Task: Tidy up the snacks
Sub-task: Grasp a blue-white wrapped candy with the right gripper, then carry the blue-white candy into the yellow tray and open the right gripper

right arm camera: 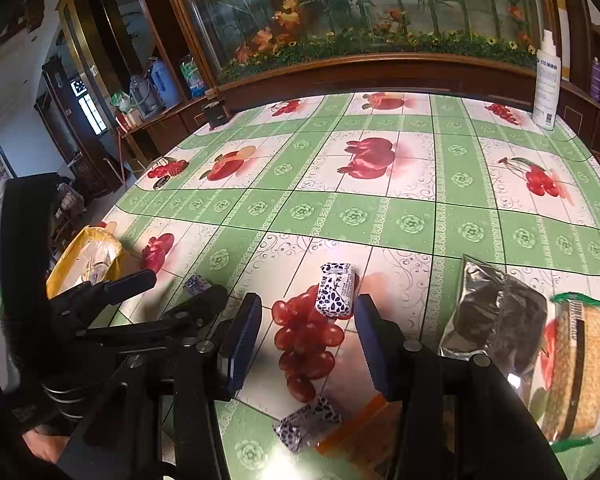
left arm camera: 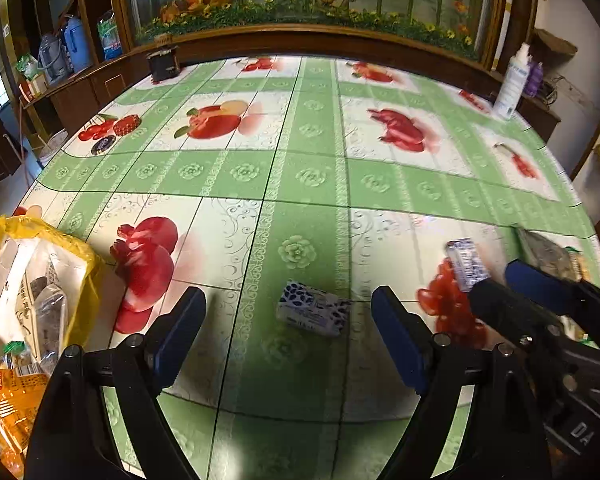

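Organizing snacks on the fruit-print counter (left arm camera: 312, 184); left gripper (left arm camera: 288, 332) hovering with jaws wide, nothing between the pads, blue-and-white wrapped snack (left arm camera: 314, 308) lying flat just ahead between them; right gripper (right arm camera: 306, 334) pointing at a second blue-patterned snack (right arm camera: 336, 290) on the printed grapes, jaws at a middling gap, not gripping, snack sitting just beyond the tips and nearer the right jaw; yellow bag (left arm camera: 40, 280) standing open at the left edge with packets already inside, probably the drop target; dark foil pouch (right arm camera: 496, 320) and cracker pack (right arm camera: 576, 364) waiting at right, third small snack (right arm camera: 310, 422) and an orange packet (right arm camera: 364, 424) lying under the right gripper

Risks: right jaws looking barely wider than the snack, so an off-centre approach likely pushing it away rather than straddling it; glossy wrapper probably slipping or squashing under a hard pinch; both grippers working close together, so a clash seems possible on converging moves; floppy bag mouth possibly folding shut on the drop
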A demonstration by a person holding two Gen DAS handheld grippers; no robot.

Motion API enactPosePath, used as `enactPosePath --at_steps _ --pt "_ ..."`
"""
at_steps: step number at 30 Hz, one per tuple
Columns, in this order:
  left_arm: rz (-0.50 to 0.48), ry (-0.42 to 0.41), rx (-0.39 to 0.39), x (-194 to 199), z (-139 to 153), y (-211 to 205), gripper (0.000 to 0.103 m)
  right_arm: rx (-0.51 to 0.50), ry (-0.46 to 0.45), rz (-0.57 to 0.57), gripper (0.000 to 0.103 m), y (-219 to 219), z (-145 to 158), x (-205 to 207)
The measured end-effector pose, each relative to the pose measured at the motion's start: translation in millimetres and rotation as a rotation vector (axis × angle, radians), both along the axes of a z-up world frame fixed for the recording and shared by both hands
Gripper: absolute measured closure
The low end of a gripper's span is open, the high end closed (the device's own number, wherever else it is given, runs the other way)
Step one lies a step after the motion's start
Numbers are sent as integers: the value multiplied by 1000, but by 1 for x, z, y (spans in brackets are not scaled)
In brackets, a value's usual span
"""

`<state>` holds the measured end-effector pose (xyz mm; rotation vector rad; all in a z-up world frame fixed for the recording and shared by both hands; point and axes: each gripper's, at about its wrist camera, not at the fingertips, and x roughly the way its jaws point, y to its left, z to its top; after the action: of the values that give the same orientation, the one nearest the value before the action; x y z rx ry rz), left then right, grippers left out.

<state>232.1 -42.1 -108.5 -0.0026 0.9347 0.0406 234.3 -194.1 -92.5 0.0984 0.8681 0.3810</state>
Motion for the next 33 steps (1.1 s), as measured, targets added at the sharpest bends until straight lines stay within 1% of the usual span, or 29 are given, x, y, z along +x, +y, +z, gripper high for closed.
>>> enactPosePath --at_steps 1,2,3,5,6,8,9,12,13,14,15,18,21,23,25,28,31,33 --pt "-1 11 6 2 -4 1 17 -8 4 -1 53 1 -2 2" --pt "-5 -1 -22 1 -4 4 24 -18 7 0 53 2 -3 5" --pt "0 -3 -28 1 -4 7 27 -25 9 1 54 3 -4 7" --pt "-12 -15 -25 -1 -3 12 43 -41 15 -1 56 5 -6 11" --pt "-18 -17 -23 -2 -2 13 47 -48 22 -2 57 7 -8 14" --pt "-36 -16 -29 -5 -1 18 67 -77 37 -5 62 10 -13 20" --pt "-47 -16 -29 -7 0 20 72 -104 46 -9 63 12 -17 23" --pt "-74 -19 -51 -16 0 26 73 -165 23 -22 71 17 -19 24" --pt "-80 -21 -63 -19 0 28 73 -179 19 -24 81 18 -19 24" --pt "-86 -23 -84 -22 0 31 74 -176 15 -24 82 18 -19 23" --pt "-92 -23 -110 -26 1 35 74 -168 14 -24 82 17 -19 23" --pt "-96 -24 -156 -38 2 44 74 -124 10 -20 83 14 -18 17" --pt "-101 -39 -159 -52 7 50 74 -68 -2 -9 83 11 -8 3" --pt "-107 -51 -183 -62 13 54 74 -30 -18 -4 83 8 0 -9" --pt "-116 -75 -179 -75 20 56 74 8 -32 4 83 6 9 -22" --pt "-114 -92 -196 -91 30 62 74 56 -49 15 83 3 20 -43" --pt "-115 -114 -196 -106 38 65 74 107 -50 24 83 0 25 -62" --pt "-114 -128 -186 -115 43 65 74 115 -52 27 83 1 26 -74"
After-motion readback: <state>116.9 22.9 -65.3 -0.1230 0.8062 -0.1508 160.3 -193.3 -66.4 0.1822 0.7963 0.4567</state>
